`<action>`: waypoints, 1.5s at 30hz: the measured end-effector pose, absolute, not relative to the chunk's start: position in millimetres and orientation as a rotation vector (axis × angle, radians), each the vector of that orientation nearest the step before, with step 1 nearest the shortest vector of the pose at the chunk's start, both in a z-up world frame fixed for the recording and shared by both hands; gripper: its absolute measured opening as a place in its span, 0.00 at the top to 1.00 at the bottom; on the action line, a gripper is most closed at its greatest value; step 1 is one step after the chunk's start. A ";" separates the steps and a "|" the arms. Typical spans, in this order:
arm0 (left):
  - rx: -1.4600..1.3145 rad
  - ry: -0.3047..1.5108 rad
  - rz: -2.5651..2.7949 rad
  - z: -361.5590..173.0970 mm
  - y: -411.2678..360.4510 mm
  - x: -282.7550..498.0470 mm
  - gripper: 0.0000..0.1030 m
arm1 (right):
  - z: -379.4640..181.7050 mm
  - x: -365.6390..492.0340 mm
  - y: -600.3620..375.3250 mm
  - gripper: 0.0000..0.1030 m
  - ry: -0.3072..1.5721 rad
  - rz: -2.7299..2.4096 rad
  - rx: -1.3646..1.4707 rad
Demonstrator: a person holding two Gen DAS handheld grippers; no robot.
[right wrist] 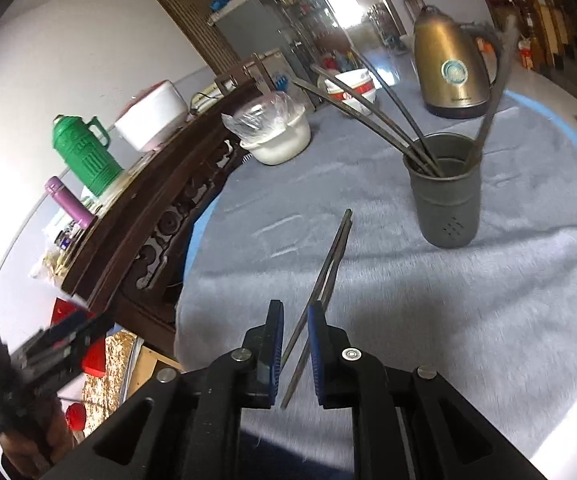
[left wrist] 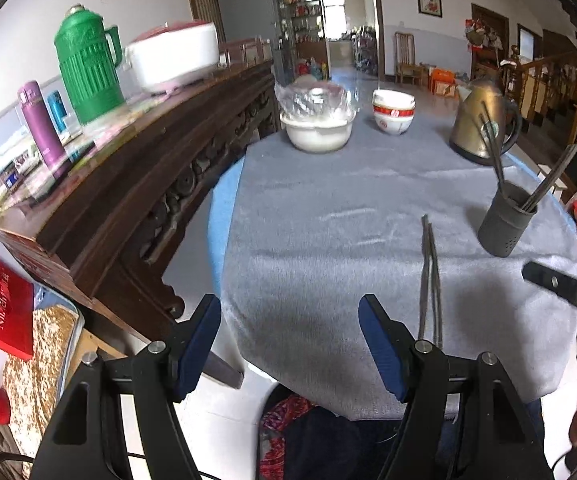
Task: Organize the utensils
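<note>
Your right gripper stood part-closed around a pair of chopsticks lying on the grey tablecloth; contact was unclear. Your left gripper hung wide open, empty. The grey utensil holder stood nearby, holding more chopsticks.

- Your right gripper has its blue-padded fingers nearly closed around a pair of metal chopsticks; whether the pads touch them is unclear.
- The chopsticks lie on the grey cloth of the desk, tips pointing away from you.
- Ahead and to the right stands the dark grey holder, upright, with several chopsticks leaning out of it.
- Behind it sit a brass-coloured kettle, a red-and-white bowl and a plastic-covered white bowl.
- Your left gripper shows blurred at the lower left edge.
</note>
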State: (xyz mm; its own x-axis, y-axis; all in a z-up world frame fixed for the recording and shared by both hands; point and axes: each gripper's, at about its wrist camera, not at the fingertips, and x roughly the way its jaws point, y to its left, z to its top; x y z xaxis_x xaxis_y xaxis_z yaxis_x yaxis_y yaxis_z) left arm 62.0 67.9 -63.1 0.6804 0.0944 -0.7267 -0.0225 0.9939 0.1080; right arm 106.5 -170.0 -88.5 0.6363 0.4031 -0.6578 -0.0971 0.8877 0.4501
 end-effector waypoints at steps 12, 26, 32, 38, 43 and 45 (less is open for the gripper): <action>0.063 1.078 -0.013 -134.8 11.3 127.7 0.30 | -136.5 133.8 -197.1 0.86 0.903 0.325 0.399; 0.013 1.153 -0.111 -166.4 -45.5 161.9 0.37 | -147.5 133.3 -249.3 0.86 0.933 0.348 0.448; -0.022 1.186 -0.151 -175.7 -42.2 172.1 0.48 | -135.1 133.2 -249.5 0.86 0.919 0.331 0.418; -0.065 1.219 -0.229 -187.5 -37.1 175.0 0.65 | -130.7 142.8 -230.7 0.86 0.911 0.305 0.396; -0.074 1.212 -0.270 -188.7 -23.6 170.7 0.89 | -137.8 157.6 -205.9 0.86 0.921 0.278 0.398; -0.102 1.213 -0.304 -187.9 -14.6 166.6 0.90 | -143.3 169.6 -193.1 0.86 0.944 0.273 0.408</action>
State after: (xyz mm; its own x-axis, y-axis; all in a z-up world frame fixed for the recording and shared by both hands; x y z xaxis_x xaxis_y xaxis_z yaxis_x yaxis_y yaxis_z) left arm 166.6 -14.6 -187.9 0.3155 -0.2844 -0.9053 0.1763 0.9550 -0.2385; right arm 169.6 -193.1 -143.3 0.5609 0.3998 -0.7249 -0.0493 0.8902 0.4528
